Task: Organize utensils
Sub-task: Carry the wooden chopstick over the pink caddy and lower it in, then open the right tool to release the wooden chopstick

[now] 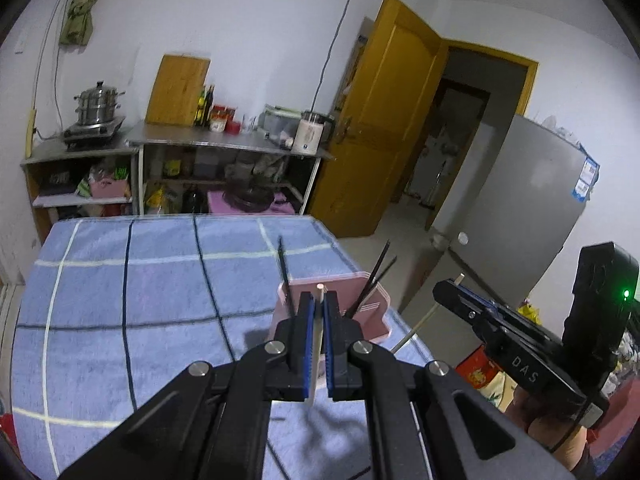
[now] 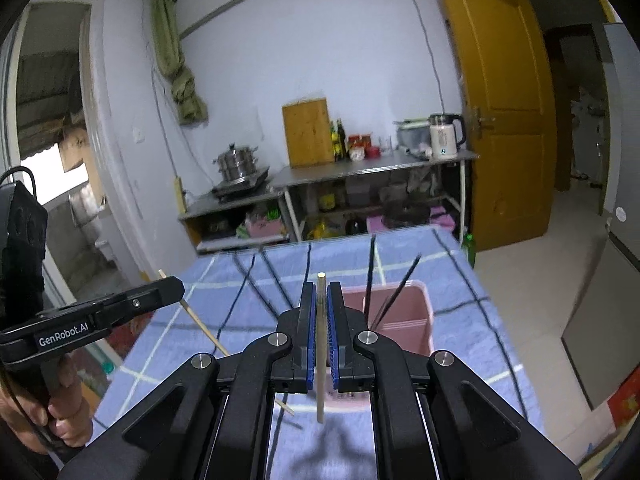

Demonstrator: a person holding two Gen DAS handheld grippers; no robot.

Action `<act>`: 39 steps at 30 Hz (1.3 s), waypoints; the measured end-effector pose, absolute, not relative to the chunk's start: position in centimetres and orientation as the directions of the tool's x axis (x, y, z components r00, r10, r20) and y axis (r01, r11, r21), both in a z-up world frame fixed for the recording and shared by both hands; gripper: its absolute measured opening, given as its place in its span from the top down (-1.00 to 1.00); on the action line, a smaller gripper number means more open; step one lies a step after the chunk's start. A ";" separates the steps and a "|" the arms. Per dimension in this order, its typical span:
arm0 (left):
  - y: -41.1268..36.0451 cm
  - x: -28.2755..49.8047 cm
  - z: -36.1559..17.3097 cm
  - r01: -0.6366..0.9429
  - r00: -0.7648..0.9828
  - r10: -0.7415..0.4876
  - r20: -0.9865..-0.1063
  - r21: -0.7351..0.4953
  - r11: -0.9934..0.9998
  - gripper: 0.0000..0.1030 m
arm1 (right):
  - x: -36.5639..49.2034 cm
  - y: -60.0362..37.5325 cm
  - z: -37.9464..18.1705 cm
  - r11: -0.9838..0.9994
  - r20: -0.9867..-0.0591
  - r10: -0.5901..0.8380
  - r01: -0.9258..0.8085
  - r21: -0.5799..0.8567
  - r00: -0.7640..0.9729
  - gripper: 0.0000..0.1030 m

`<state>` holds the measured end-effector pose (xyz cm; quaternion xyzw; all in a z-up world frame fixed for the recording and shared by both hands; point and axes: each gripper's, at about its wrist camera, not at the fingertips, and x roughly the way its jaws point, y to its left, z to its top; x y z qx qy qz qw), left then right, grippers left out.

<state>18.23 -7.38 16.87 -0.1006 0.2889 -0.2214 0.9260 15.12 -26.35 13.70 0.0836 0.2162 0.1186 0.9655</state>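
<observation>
Matt pink plastic holder (image 2: 404,312), soft checked terry cloth (image 1: 140,300) over the table, pale wooden chopstick (image 2: 320,344), glossy yellow wooden door (image 2: 508,120)

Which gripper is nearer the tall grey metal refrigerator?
Right. The right gripper is on the refrigerator's side; the left gripper is farther from it, over the blue checked cloth.

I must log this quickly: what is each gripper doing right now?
Left gripper: shut on a pale chopstick.
Right gripper: shut on a wooden chopstick.
</observation>
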 end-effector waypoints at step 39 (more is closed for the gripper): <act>-10.3 23.6 11.8 0.366 0.708 -0.448 -0.546 -0.260 0.894 0.89 | 20.9 -27.8 7.4 0.962 -0.462 0.238 -0.142 0.233 0.854 0.89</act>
